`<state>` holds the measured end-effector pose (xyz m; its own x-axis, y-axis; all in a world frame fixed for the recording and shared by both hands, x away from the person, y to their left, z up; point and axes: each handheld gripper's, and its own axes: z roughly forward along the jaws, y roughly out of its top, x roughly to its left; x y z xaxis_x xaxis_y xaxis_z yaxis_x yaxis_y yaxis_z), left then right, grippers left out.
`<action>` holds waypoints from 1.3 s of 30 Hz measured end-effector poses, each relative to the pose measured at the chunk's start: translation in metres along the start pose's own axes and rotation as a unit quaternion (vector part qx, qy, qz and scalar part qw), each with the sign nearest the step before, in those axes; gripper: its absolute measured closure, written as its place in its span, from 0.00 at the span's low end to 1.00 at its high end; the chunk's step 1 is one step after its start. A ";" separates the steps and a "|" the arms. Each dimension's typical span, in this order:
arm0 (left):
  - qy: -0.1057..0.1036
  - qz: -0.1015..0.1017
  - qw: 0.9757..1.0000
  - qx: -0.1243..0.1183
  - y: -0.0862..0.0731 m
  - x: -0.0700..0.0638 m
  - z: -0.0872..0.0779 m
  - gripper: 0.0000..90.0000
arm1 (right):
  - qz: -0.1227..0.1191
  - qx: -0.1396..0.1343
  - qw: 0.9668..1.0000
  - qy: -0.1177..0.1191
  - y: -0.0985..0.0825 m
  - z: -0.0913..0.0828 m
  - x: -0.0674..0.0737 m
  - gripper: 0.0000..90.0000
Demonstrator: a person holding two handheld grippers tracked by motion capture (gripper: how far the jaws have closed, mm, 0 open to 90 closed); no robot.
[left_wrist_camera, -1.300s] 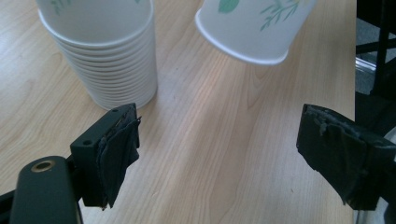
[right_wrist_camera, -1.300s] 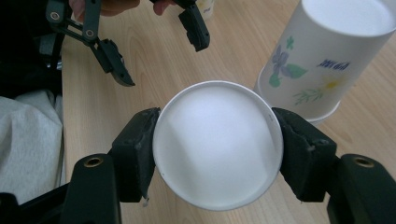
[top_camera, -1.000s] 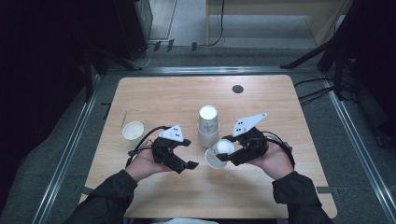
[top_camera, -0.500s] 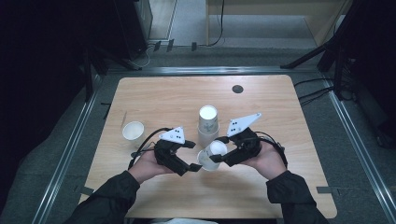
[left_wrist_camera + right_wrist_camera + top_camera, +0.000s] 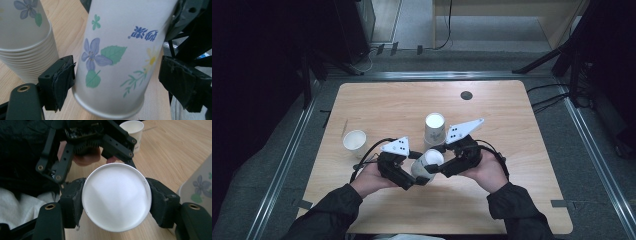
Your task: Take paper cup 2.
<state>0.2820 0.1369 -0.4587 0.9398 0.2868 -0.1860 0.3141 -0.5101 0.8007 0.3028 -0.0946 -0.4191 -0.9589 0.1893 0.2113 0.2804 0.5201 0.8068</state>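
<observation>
Right claw [image 5: 116,200] clamped on flower-printed paper cup [image 5: 117,57] with unreadable blue script, between left claw's [image 5: 117,85] wide, closing jaws.

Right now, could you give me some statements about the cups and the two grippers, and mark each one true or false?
1. The right gripper clamps the paper cup at its base. True.
2. The left gripper has its pads pressed on that cup. False: the far pad stands clear; its jaws have just been closing around the cup.
3. The stack of cups lies on its side. False: it stands bottom up.
4. A single cup stands open side up at the table's left. True.
</observation>
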 end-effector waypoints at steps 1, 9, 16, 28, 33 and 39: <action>0.000 0.001 1.000 -0.001 0.000 0.000 0.000 0.15 | 0.000 -0.004 1.000 0.001 0.001 0.001 0.001 0.39; 0.009 0.011 1.000 -0.007 0.000 -0.003 -0.001 0.18 | 0.002 -0.015 1.000 0.004 0.006 0.003 0.003 0.39; 0.017 0.020 1.000 -0.008 -0.001 -0.004 -0.004 0.31 | 0.008 -0.021 1.000 0.009 0.006 0.002 0.003 0.40; 0.006 0.015 1.000 0.014 0.000 -0.001 -0.007 0.33 | -0.013 -0.018 0.999 0.027 0.002 0.006 0.002 0.28; 0.011 0.018 0.999 0.031 0.000 0.001 -0.011 0.33 | -0.023 -0.011 1.000 0.017 -0.003 0.004 0.000 0.26; 0.016 0.025 0.998 0.048 0.000 0.002 -0.018 0.32 | -0.049 0.012 0.999 -0.009 -0.016 0.004 0.000 0.25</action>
<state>0.2812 0.1515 -0.4486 0.9505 0.2834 -0.1273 0.2791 -0.5990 0.7506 0.2979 -0.0994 -0.4347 -0.9808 0.1519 0.1226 0.1874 0.5569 0.8091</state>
